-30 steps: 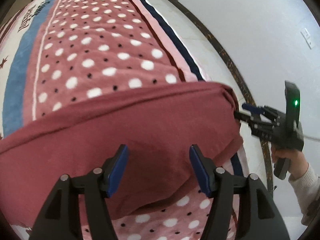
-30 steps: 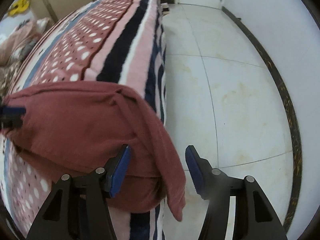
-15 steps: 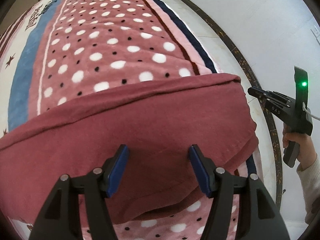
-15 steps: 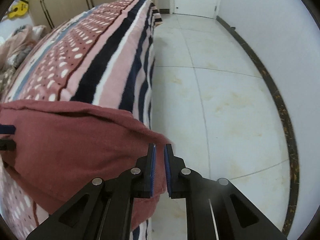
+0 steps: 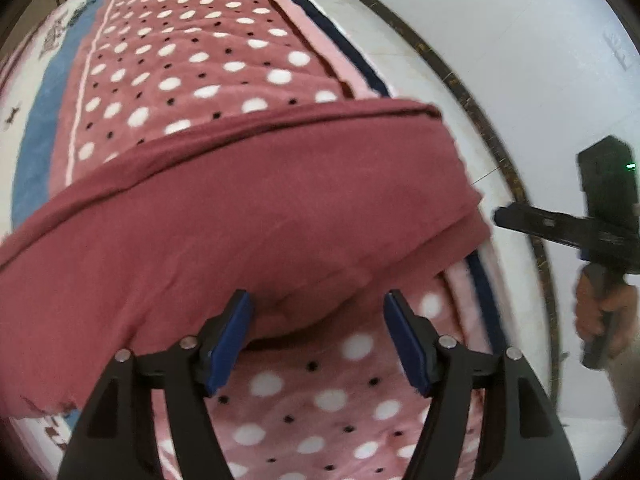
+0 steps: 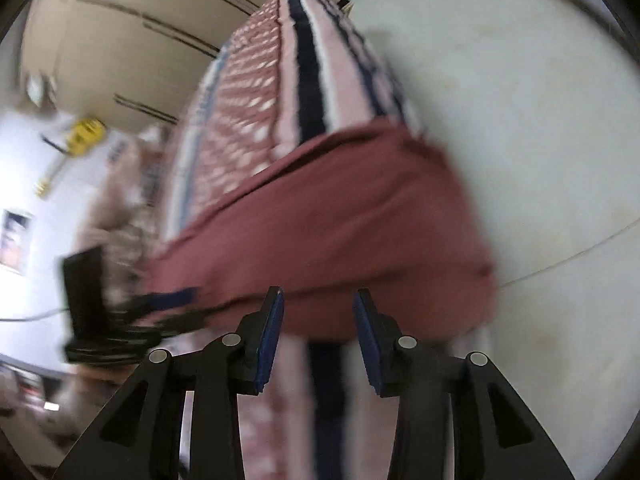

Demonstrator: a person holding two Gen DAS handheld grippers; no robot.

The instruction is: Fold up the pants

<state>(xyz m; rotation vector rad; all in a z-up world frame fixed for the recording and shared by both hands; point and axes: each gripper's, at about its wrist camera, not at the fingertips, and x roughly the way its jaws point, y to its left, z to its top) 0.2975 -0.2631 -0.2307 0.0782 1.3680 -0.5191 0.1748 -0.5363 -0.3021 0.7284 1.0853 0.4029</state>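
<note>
Blanket [image 5: 208, 60]: I see dots on dusty red down the middle, a blue stripe toward the left edge, pink and navy stripes along the right edge.
Pants [image 5: 248, 208]: dark red, folded into a wide band lying across the blanket from its left side to its right edge; the right end droops a little over that edge, above the floor [image 5: 400, 24].
Left gripper [image 5: 318, 334]: my jaws are opening; the blue pads stand apart at the near edge of the pants, a bulge of the hem between them, neither pad pressing on cloth.
Right gripper [image 6: 318, 334]: my jaws are opening too, pads apart just short of the near edge of the pants, nothing pinched; this view is smeared by motion.
Right gripper, from the left camera: off the blanket's right edge, over the floor, black with a green light, its tips clear of the pants' end.
Hand [image 5: 596, 312]: wrapped around that gripper's handle.
Left gripper, from the right camera: a dark blur at the pants' left end; I cannot tell its contact from here.
</note>
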